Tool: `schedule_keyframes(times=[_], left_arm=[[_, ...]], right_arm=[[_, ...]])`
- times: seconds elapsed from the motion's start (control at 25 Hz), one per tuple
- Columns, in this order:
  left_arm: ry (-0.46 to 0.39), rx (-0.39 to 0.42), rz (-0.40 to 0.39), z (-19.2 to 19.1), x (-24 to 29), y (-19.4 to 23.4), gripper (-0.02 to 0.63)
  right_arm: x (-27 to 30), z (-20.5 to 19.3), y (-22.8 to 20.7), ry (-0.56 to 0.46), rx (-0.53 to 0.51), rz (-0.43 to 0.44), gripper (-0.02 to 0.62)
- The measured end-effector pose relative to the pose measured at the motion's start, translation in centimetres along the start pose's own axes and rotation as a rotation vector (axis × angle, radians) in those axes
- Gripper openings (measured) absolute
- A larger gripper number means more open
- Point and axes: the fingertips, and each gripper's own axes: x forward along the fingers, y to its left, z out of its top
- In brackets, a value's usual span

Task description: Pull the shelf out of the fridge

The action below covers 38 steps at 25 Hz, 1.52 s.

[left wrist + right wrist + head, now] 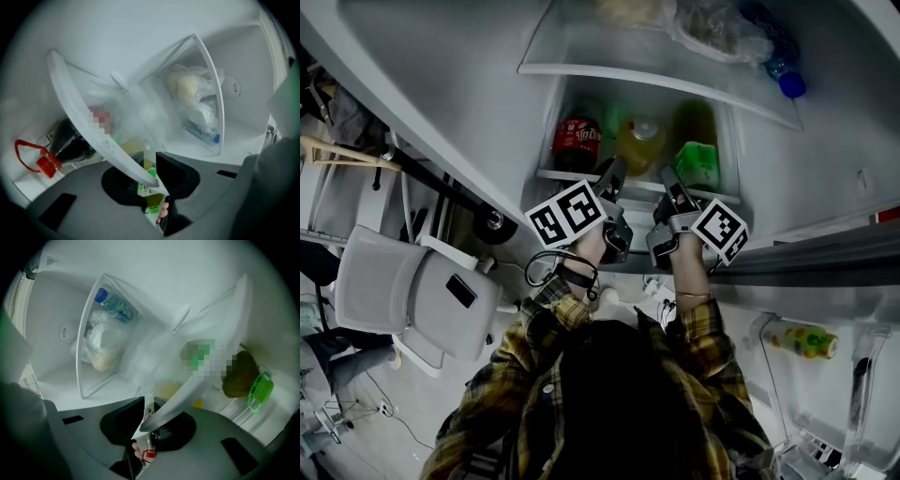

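The lower fridge shelf (555,174) is clear glass with a white front rim. My left gripper (612,174) and right gripper (669,182) sit side by side at the middle of that rim. In the left gripper view the white rim (89,131) runs down from the upper left into the left gripper (152,182), whose black jaws are shut on it. In the right gripper view the rim (206,376) comes down from the upper right into the right gripper (151,422), also shut on it. The shelf looks tilted in both gripper views.
On the shelf stand a red cola bottle (577,141), a yellow bottle (639,142), a dark bottle (695,120) and a green carton (698,165). The upper shelf (581,69) holds plastic bags and a blue-capped bottle (787,81). A white chair (412,300) stands left; a bottle (806,339) lies in the door rack.
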Motion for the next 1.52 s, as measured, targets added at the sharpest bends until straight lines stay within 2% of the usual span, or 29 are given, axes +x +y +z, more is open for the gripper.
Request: schedule_keyframes(times=[1.52], left_arm=[[0.02,-0.043,-0.029,-4.6,-6.8,-1.0,0.081]], right_arm=[[-6.9,-4.4,0.8,0.018,-0.007,0.002,0.077]])
